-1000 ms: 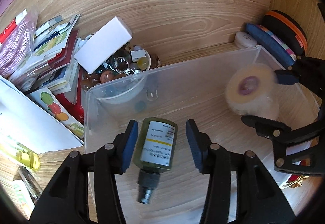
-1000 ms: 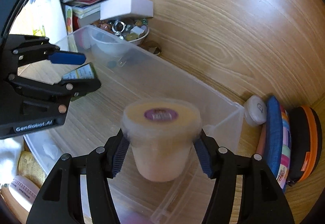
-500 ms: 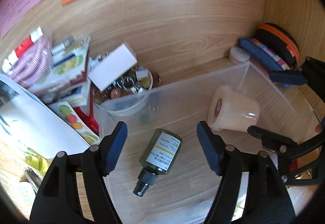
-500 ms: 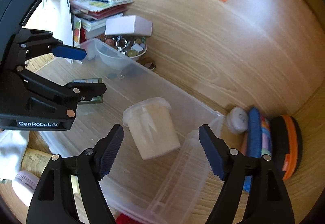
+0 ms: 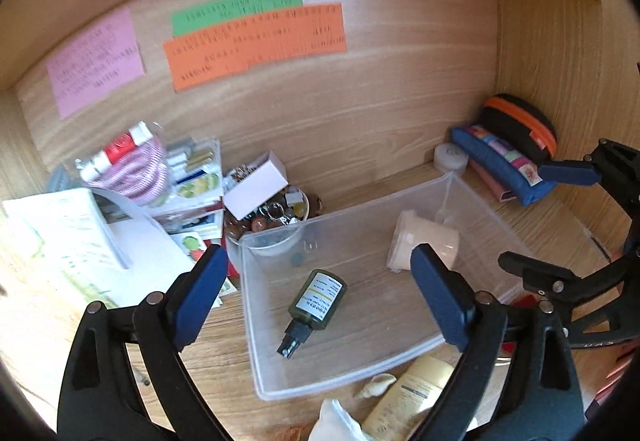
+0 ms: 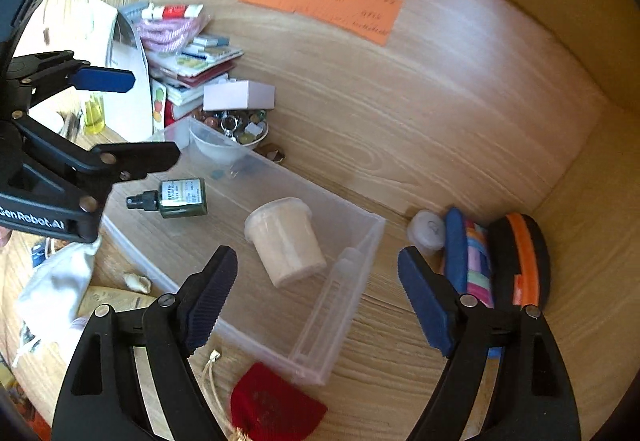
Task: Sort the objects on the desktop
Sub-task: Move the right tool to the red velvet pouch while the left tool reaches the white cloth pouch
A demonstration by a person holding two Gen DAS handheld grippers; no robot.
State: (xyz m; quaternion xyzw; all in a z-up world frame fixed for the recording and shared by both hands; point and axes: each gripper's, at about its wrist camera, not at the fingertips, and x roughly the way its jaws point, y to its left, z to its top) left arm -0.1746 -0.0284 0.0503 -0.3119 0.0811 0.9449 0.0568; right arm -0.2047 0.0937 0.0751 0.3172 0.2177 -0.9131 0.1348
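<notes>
Gaping wide, both empty: right hand-held gripper [image 6: 318, 299], "GenRobot.AI"-marked left hand-held gripper [image 5: 316, 297].

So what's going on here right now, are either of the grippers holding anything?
No. The left gripper and right gripper both hang open and empty above the clear plastic bin. Inside it, the green spray bottle and the cream tub lie on their sides. Other clutter sits outside the bin.

Wooden tabletop [image 6: 400, 369] carries clear bin [image 5: 472, 333] mid-surface, paper stack [image 5: 72, 241] at left edge, pouches [image 6: 496, 253] in back-right corner.
</notes>
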